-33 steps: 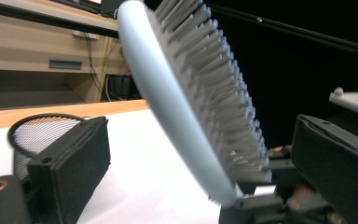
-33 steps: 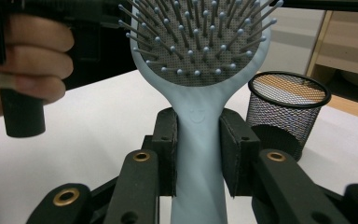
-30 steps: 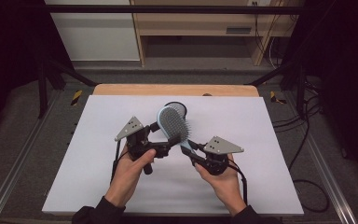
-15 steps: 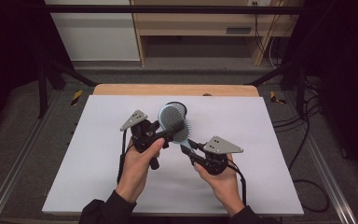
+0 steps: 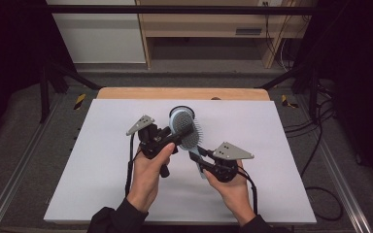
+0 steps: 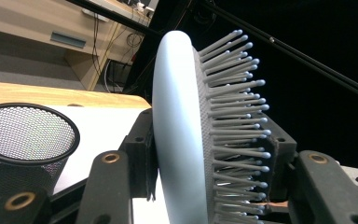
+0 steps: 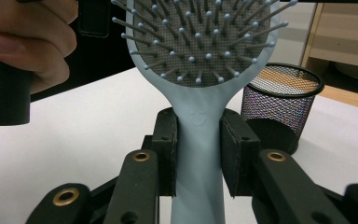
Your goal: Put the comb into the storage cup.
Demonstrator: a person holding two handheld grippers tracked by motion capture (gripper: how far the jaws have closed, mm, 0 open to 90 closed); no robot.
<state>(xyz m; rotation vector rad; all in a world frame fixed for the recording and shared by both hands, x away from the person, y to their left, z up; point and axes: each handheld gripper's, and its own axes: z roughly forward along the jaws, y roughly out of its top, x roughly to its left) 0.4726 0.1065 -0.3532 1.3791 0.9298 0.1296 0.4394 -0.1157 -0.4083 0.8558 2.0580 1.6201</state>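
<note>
The hairbrush (image 5: 190,133) is held clear of the table (image 5: 102,184), above the middle of the white surface and somewhat nearer the far edge than the near one. It is a pale blue paddle brush with a grey bristle pad.

The right gripper (image 5: 205,158) holds the hairbrush by its handle. In the right gripper view the two black pads press flat on either side of the handle just below the neck, and the head rises above them with the bristles (image 7: 200,42) facing the camera. The jaws stand at a narrow setting, fixed by the width of the handle.

The left gripper (image 5: 182,132) has its jaws across the head of the hairbrush. In the left gripper view one pad lies against the smooth back of the head and the other sits among the bristles on the front (the head is seen edge-on between them). These jaws have just been closing, with the head between them, and now grip it.

A black mesh cup (image 6: 23,140) stands upright on the table beyond the hairbrush, towards the far edge, with its open rim up. It is near the head of the hairbrush; whether the two touch cannot be determined.
</note>
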